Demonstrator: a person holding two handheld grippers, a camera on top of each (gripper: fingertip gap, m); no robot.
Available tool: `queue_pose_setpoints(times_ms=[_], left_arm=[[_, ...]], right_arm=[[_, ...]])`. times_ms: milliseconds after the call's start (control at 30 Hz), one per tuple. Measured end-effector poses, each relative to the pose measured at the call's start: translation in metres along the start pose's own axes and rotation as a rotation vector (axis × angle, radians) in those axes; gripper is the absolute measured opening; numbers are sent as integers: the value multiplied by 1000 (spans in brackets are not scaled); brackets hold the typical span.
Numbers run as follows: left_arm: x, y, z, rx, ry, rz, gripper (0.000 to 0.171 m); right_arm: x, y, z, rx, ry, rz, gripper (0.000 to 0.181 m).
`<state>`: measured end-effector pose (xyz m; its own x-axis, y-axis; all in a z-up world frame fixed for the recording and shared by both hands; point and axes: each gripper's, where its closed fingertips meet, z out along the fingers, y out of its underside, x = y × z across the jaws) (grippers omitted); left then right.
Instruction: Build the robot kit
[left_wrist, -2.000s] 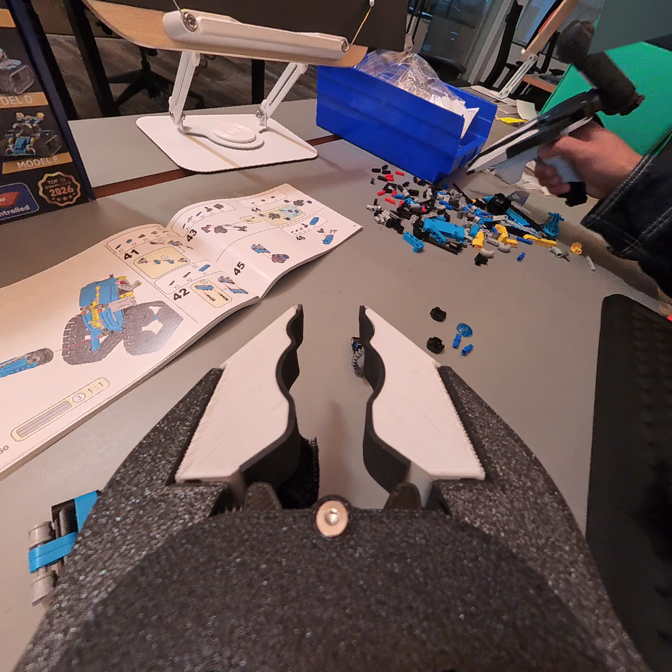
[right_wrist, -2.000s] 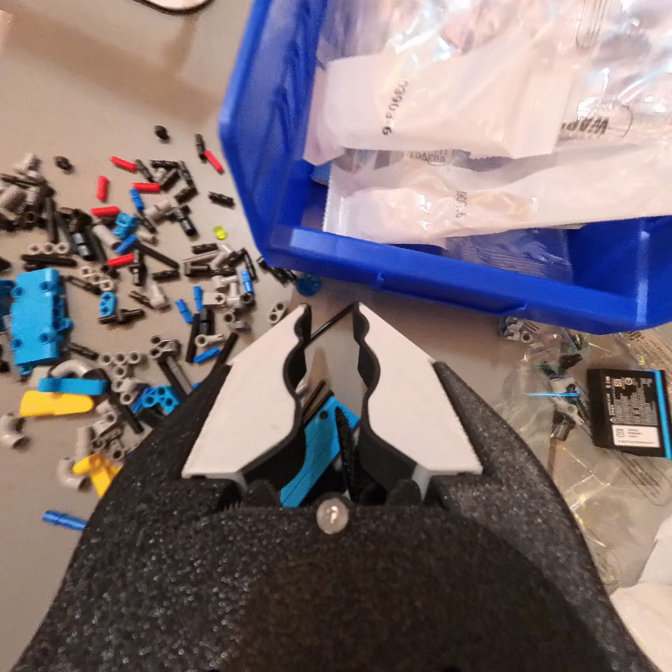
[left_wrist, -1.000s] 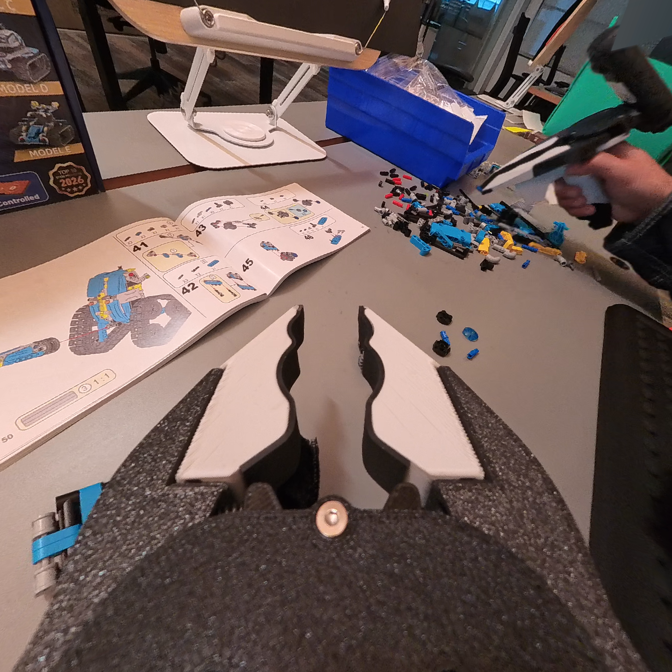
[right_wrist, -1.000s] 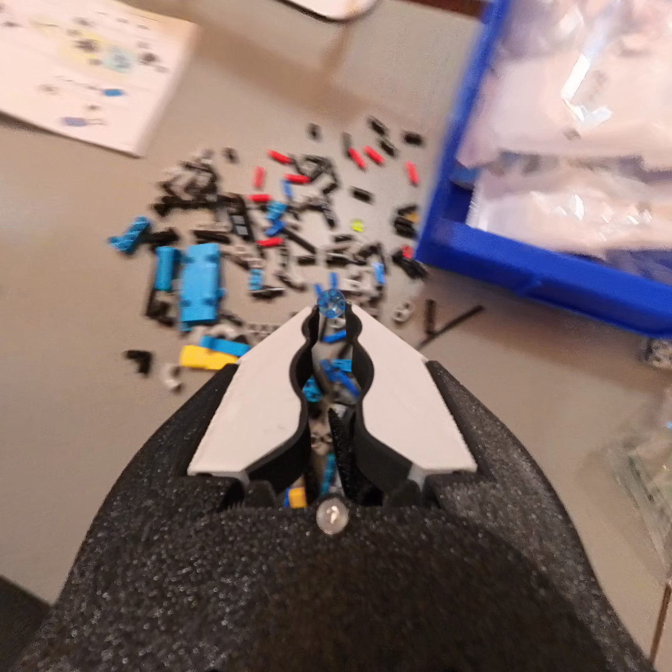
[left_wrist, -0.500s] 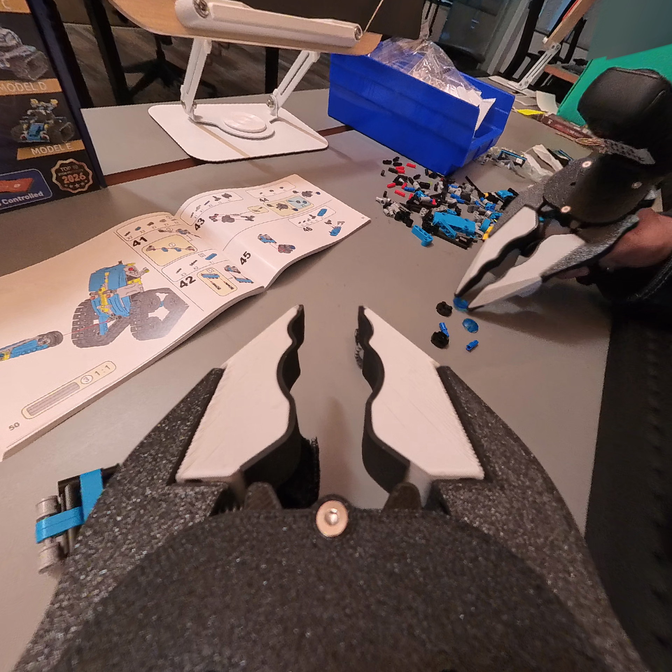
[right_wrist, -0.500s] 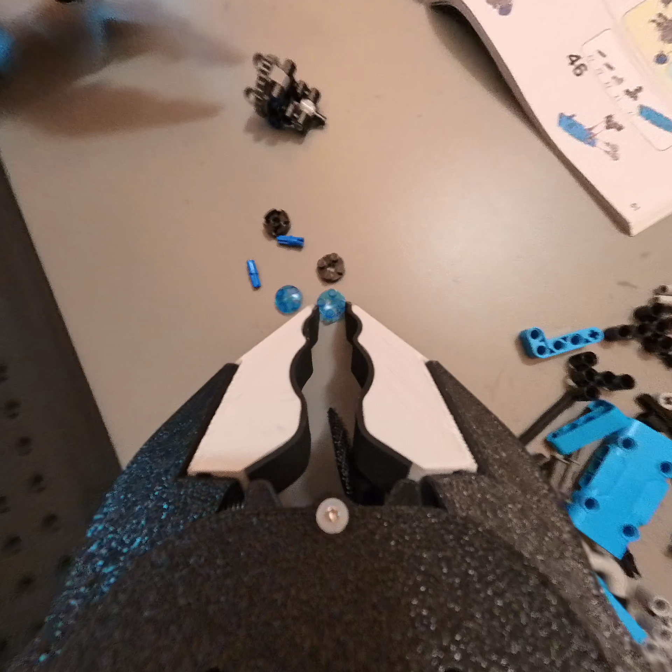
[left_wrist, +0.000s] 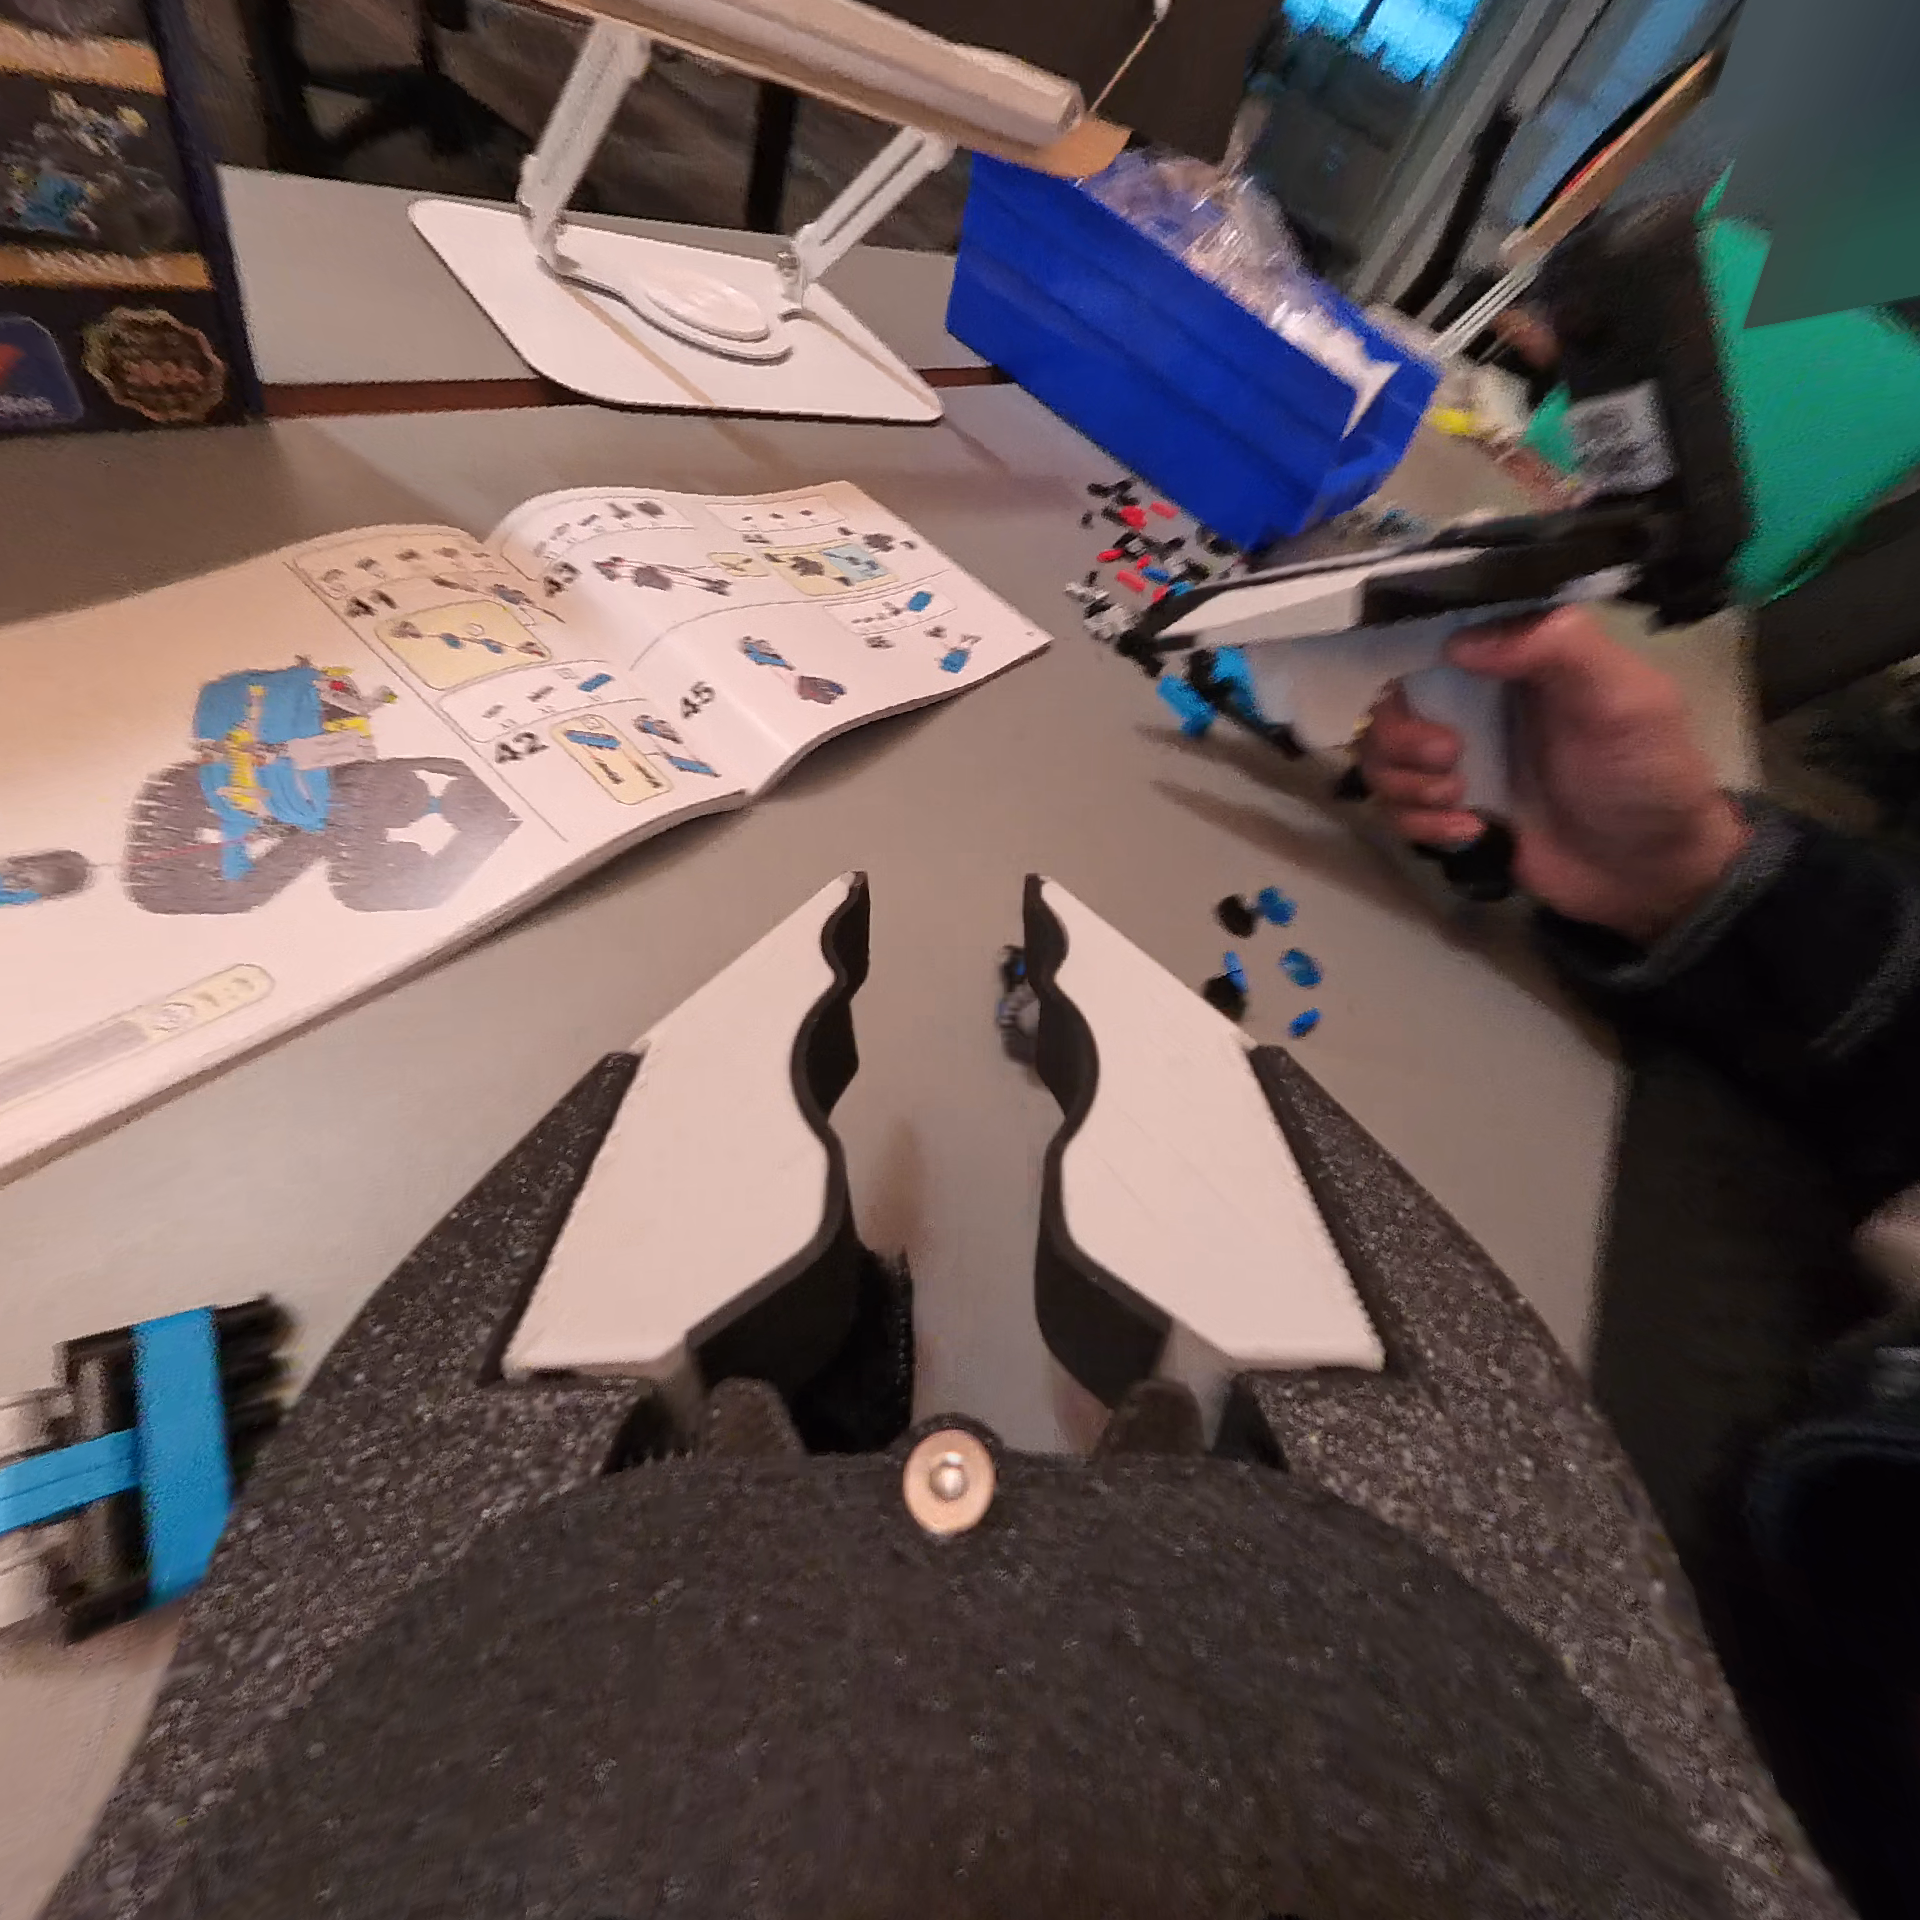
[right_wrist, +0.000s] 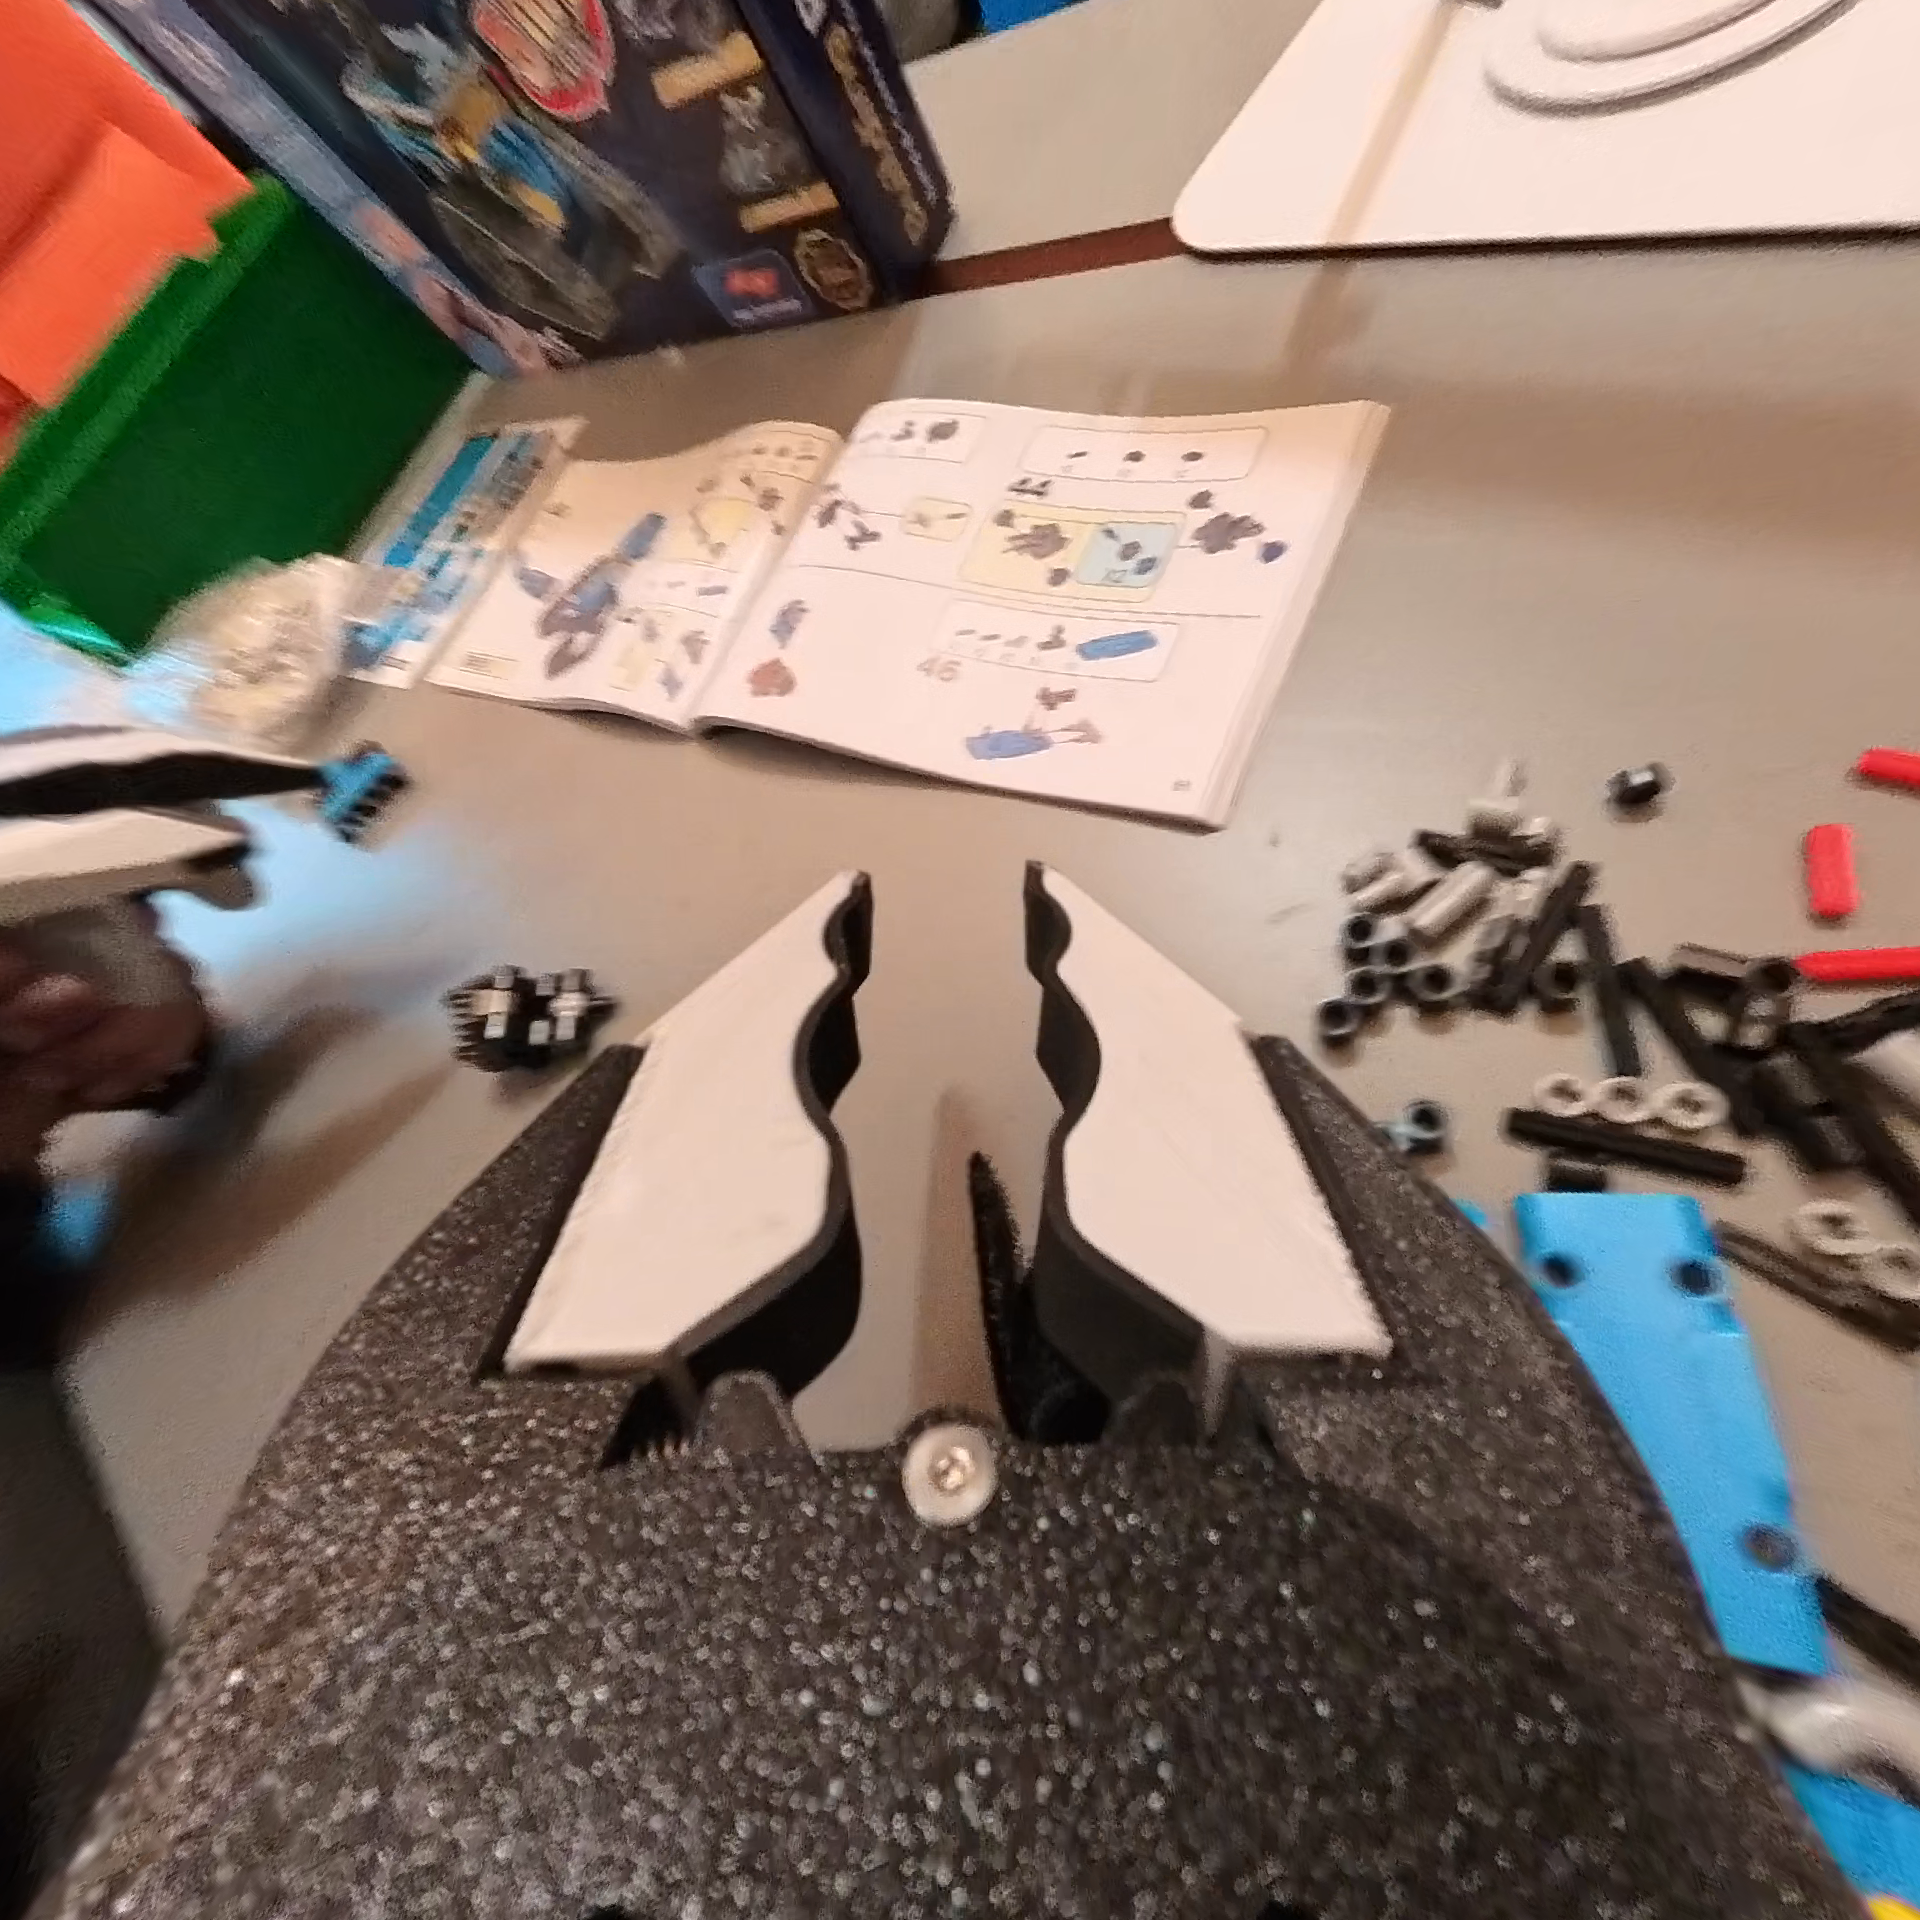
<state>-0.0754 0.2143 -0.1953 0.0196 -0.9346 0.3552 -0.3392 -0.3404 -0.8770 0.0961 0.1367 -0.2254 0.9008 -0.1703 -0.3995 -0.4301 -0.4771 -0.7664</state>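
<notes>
Grey tabletop (left_wrist: 935, 790) fills the left wrist view, with an open white instruction booklet (left_wrist: 436, 717) at the left centre and a blue plastic bin (left_wrist: 1164, 343) stuffed with clear bags at the upper right. Low in the frame, the left gripper (left_wrist: 943, 894) hovers with its white fingers spread and nothing between them. A small black geared assembly (left_wrist: 1013, 987) peeks out just beside its right fingertip. Right of that lie a few tiny blue and black pieces (left_wrist: 1262, 956). At the right edge a hand (left_wrist: 1558, 769) holds the right gripper (left_wrist: 1153, 629) above a scattered pile of parts; its side-on fingers look nearly together, though blur hides the gap.

Seen from the right wrist view, the right gripper's fingers stand apart and empty over bare table. The geared assembly sits at the centre left, the booklet above centre, loose black, grey and red pins (right_wrist: 1558, 977) at the right, and a flat blue plate (right_wrist: 1662, 1403) at the lower right.
</notes>
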Motion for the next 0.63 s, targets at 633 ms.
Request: queue_pose_setpoints(times_ms=[633], left_arm=[[-26, 18, 0, -62, -60, -85, 29]], right_arm=[[11, 28, 19, -121, 23, -78, 32]])
